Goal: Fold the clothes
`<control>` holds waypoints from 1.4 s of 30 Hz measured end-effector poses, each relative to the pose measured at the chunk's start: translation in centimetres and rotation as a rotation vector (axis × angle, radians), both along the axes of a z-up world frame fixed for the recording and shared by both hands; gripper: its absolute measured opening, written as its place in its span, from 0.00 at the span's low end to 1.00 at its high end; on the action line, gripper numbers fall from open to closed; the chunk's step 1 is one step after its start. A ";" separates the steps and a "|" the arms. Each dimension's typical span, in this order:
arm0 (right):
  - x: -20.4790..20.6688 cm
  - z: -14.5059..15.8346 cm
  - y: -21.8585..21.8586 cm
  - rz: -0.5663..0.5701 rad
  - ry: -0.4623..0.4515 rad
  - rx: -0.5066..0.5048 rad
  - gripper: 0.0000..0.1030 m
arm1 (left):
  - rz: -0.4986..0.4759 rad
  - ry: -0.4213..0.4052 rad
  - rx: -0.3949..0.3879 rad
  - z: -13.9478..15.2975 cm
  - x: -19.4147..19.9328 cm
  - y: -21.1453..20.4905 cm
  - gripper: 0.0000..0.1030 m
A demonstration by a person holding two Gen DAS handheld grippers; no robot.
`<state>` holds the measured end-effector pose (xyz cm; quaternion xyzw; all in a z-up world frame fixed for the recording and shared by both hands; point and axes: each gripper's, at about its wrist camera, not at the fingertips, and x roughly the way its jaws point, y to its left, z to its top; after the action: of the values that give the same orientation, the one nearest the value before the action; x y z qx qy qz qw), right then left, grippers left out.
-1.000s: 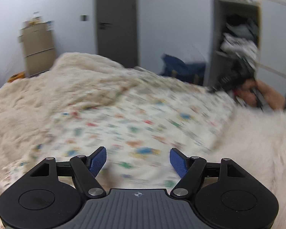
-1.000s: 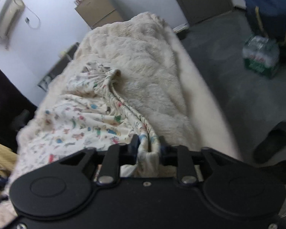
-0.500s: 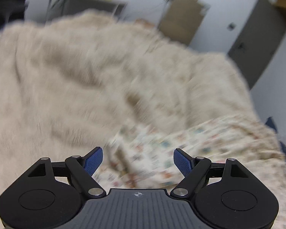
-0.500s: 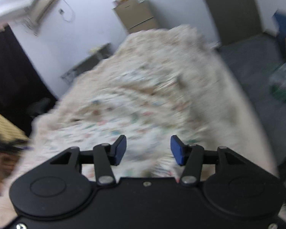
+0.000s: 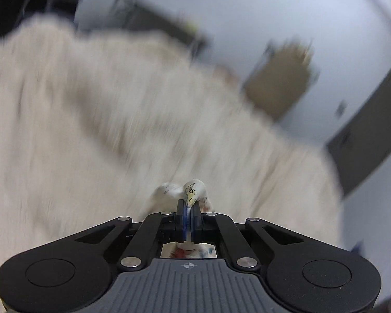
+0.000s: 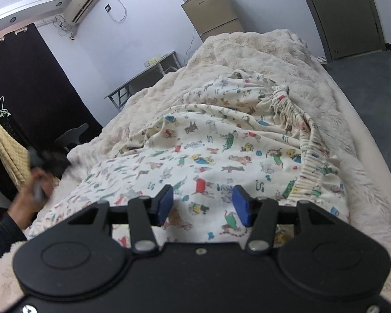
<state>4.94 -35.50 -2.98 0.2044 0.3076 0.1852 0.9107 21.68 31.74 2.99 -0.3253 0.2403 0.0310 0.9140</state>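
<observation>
A cream garment (image 6: 221,140) printed with small coloured animals lies spread on the fluffy cream blanket (image 6: 247,52), its ribbed elastic waistband (image 6: 310,154) along the right side. My right gripper (image 6: 203,204) is open and empty just above the garment's near part. My left gripper (image 5: 187,208) is shut on a bunched bit of the printed garment (image 5: 193,189), which sticks out past the jaws. The left wrist view is heavily blurred by motion. The hand holding the left gripper (image 6: 36,185) shows blurred at the garment's left edge.
The bed's padded rim (image 6: 357,130) runs along the right, with dark floor (image 6: 372,78) beyond. A small fridge (image 6: 213,18), a grey table (image 6: 143,75) and a door (image 6: 344,13) stand at the back. Black curtain (image 6: 26,83) and hangers are on the left.
My right gripper let go of the waistband and opened, pulling back over the garment. My left gripper swung left across the bed and closed on the garment's edge.
</observation>
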 end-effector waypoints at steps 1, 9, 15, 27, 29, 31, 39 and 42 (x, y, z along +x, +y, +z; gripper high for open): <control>0.0 0.0 0.1 0.002 -0.002 -0.007 0.48 | 0.005 -0.046 -0.001 2.2 -0.3 0.1 0.00; -0.1 -0.3 0.6 0.009 -0.006 -0.037 0.48 | 0.108 -0.125 0.111 7.0 -2.5 0.6 0.42; -0.1 -0.4 0.7 0.011 0.000 -0.041 0.49 | 0.055 0.201 0.107 -3.8 -0.4 3.8 0.43; 0.0 -0.5 0.8 0.010 0.005 -0.042 0.49 | -0.115 0.307 0.148 -13.9 1.9 -0.6 0.50; -0.1 -0.6 0.8 0.008 0.008 -0.038 0.49 | -0.139 0.287 0.246 -13.6 3.0 -2.1 0.38; -0.2 -0.7 0.9 0.006 0.007 -0.043 0.49 | -0.158 0.280 0.332 -13.4 4.1 -3.2 0.38; -0.2 -0.6 1.5 -0.002 0.013 -0.064 0.49 | -0.252 0.383 0.280 -13.1 6.2 -2.3 0.58; -0.1 -0.6 1.5 -0.001 0.014 -0.065 0.49 | -0.241 0.430 0.328 -14.3 6.1 -2.2 0.58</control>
<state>4.79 -33.96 -3.59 0.1760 0.3196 0.1732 0.9148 27.77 29.54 -11.29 -0.1284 0.4570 0.0287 0.8797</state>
